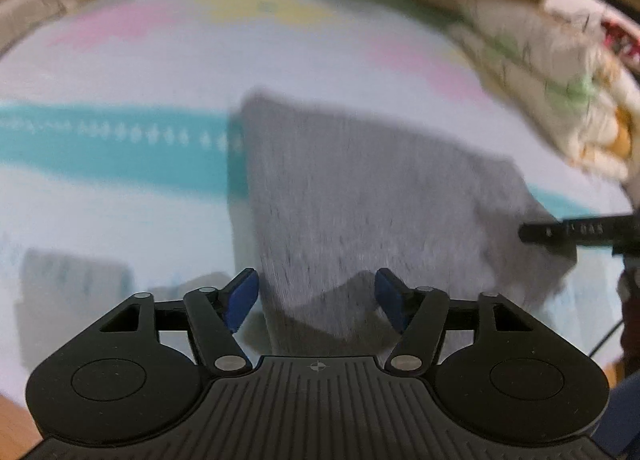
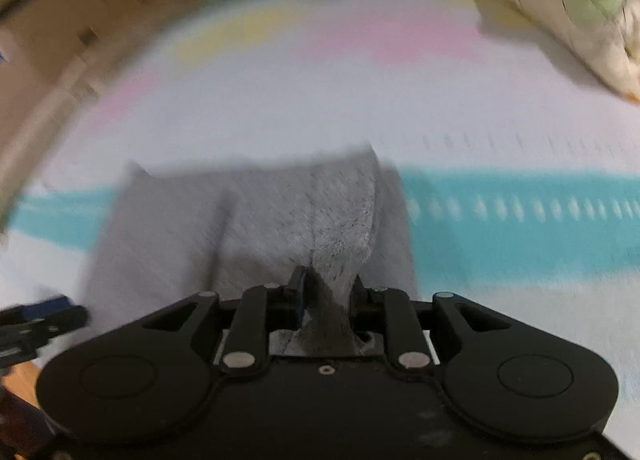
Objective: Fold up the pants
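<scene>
The grey pants [image 1: 360, 187] lie folded into a broad slab on a pale bed sheet [image 1: 120, 199]. My left gripper [image 1: 317, 298] hangs over their near end with its blue pads [image 1: 242, 300] wide apart and off the cloth, so it is open. In the right wrist view a raised fold of the pants [image 2: 260, 211] runs up between the fingers of my right gripper [image 2: 328, 292], which is shut on it. The right gripper's black finger [image 1: 560, 234] shows at the cloth's right corner in the left wrist view. The left gripper [image 2: 44, 318] shows at the lower left of the right wrist view. Both views are blurred.
The sheet carries a teal stripe [image 2: 520, 219] and pink and yellow patches. A bunched quilted blanket [image 1: 560, 79] with green print lies at the far right of the bed. Wooden furniture [image 2: 60, 19] lines the far edge.
</scene>
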